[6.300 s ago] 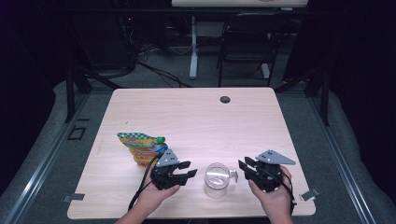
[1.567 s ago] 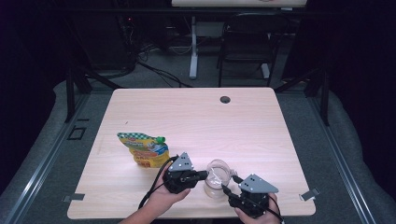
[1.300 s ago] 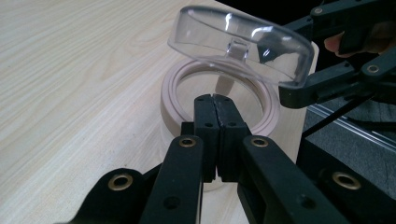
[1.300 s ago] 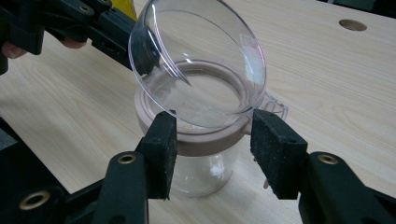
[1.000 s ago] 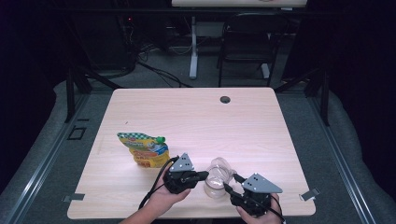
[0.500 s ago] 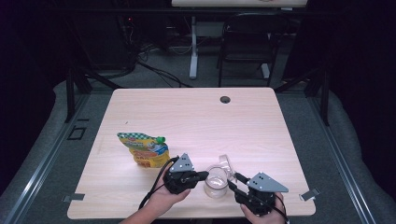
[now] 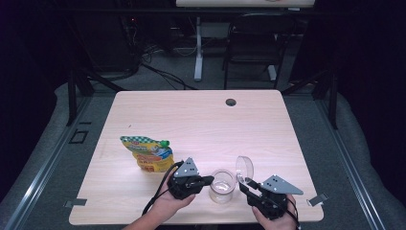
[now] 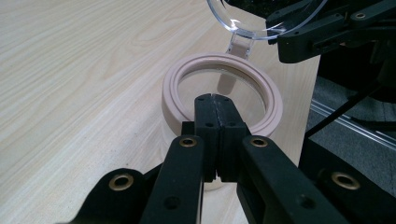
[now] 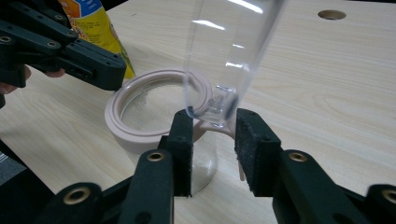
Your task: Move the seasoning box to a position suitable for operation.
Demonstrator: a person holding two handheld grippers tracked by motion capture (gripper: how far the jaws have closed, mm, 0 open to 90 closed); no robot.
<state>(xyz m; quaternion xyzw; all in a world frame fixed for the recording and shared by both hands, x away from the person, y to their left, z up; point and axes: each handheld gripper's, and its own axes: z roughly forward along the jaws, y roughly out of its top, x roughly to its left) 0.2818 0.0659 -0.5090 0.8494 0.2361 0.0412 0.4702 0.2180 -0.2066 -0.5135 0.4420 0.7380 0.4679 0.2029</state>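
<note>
While the wooden table (image 7: 201, 120) carries a snack pouch (image 7: 147, 153) at near left, a clear jar (image 7: 222, 186) with beige rim stands at the near edge, its hinged lid (image 7: 244, 167) raised. Light, rigid, slick plastic, probably; best held at rim or hinge. Left gripper (image 8: 215, 122): jaws together, resting on the rim. Right gripper (image 9: 214, 126): narrow gap around the hinge, grip uncertain.
</note>
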